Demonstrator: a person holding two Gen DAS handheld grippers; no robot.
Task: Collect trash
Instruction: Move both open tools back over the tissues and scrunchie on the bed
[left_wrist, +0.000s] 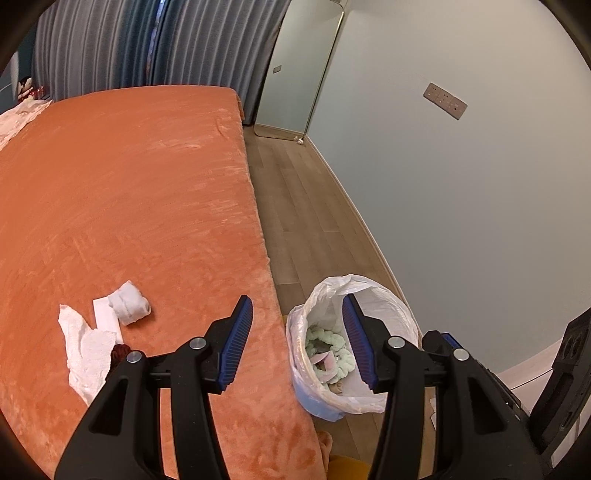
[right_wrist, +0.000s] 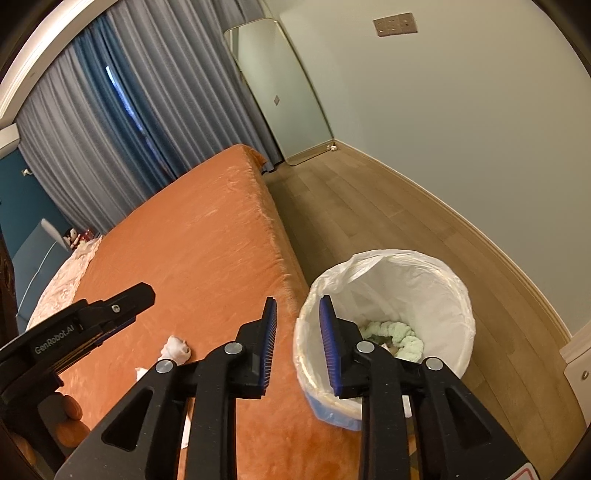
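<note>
A bin lined with a white bag (left_wrist: 384, 295) (right_wrist: 436, 280) stands on the floor beside the bed and holds pale green fluffy trash (right_wrist: 402, 338). On the orange bed (left_wrist: 129, 192) (right_wrist: 192, 258) lie a crumpled white paper towel (left_wrist: 86, 347), a white balled sock or tissue (left_wrist: 129, 302) (right_wrist: 177, 348) and a small dark red item (left_wrist: 120, 352). My left gripper (left_wrist: 297, 306) is open and empty, over the bed edge and bin. My right gripper (right_wrist: 297, 306) is open and empty, above the bin's near rim.
Wood floor (left_wrist: 295, 206) runs between the bed and a pale wall (left_wrist: 461, 203). A tall mirror (left_wrist: 295, 74) leans in the far corner beside grey-blue curtains (left_wrist: 147, 44). The left gripper's body (right_wrist: 74, 325) shows at the left of the right wrist view. A pillow (left_wrist: 18, 118) lies far left.
</note>
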